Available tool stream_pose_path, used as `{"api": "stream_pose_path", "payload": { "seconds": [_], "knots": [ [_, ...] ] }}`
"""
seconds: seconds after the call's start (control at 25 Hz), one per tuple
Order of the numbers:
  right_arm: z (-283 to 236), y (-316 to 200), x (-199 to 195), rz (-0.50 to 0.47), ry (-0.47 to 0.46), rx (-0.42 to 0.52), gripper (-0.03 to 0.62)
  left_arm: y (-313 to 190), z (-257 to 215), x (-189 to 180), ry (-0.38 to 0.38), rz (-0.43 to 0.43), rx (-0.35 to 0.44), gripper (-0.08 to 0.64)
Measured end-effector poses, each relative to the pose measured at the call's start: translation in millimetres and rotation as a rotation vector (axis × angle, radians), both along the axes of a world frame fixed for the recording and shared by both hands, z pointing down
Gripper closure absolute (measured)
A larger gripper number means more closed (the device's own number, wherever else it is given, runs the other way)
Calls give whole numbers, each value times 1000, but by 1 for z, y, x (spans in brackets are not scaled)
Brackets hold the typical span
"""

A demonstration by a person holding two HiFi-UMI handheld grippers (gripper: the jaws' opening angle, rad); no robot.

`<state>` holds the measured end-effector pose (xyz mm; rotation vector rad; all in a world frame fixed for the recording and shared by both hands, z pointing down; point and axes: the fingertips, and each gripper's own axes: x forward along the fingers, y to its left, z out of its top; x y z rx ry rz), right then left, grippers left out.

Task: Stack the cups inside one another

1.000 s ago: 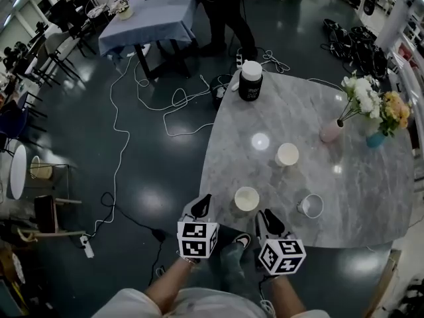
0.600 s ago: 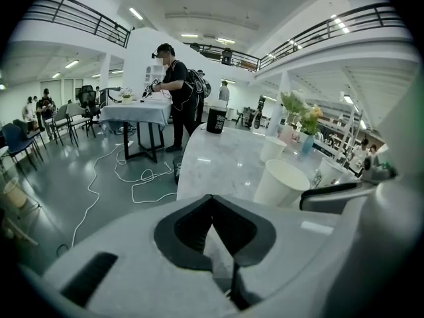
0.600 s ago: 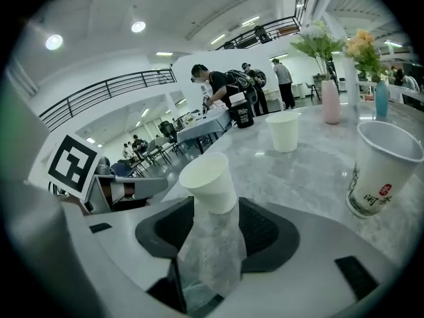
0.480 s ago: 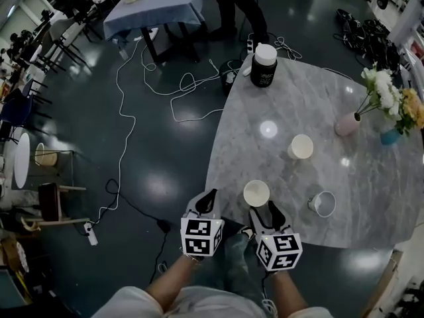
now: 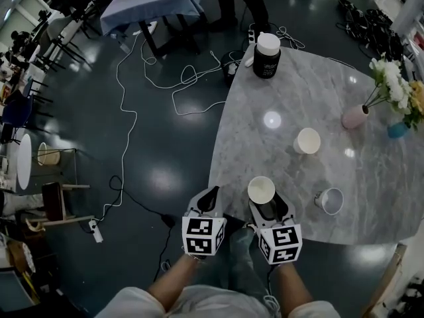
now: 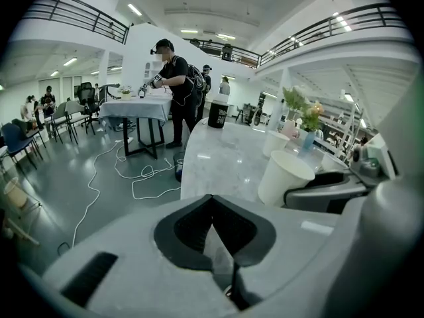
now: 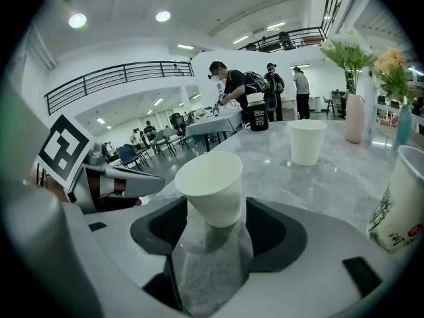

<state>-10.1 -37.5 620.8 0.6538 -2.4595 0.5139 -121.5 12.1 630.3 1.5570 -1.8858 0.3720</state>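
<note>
Three paper cups stand upright on the marble table (image 5: 291,91). The nearest white cup (image 5: 261,189) (image 7: 211,187) stands at the table's front edge, between the jaws of my right gripper (image 5: 268,206) (image 7: 215,220). Those jaws have just been opening; they stand wide and their pads do not press the cup. A second white cup (image 5: 307,140) (image 7: 308,141) stands farther back. A printed cup (image 5: 330,201) (image 7: 401,201) stands to the right. My left gripper (image 5: 209,194) (image 6: 213,207) hangs off the table's left edge, shut and empty.
A black jar (image 5: 267,46) with a white lid stands at the table's far edge. A pink vase (image 5: 354,116) with flowers and a blue vase (image 5: 397,130) stand at the right. Cables (image 5: 132,111) trail over the dark floor; a person (image 6: 173,91) stands by a covered table.
My right gripper has moved forward and down to the nearest cup and opened its jaws around the cup's base. The left gripper has stayed where it was.
</note>
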Motion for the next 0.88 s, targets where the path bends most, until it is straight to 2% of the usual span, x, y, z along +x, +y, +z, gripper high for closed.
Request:
{"api": "stream_pose_path", "payload": {
  "seconds": [0.52,0.88],
  "knots": [
    [5,-10,-7,30,-3,-7,359,-1,1,-5,7,11,-15,561],
    [-9,-14,-3,78,-41,-16,360,-13,-7,-1,1,62,-11,560]
  ]
}}
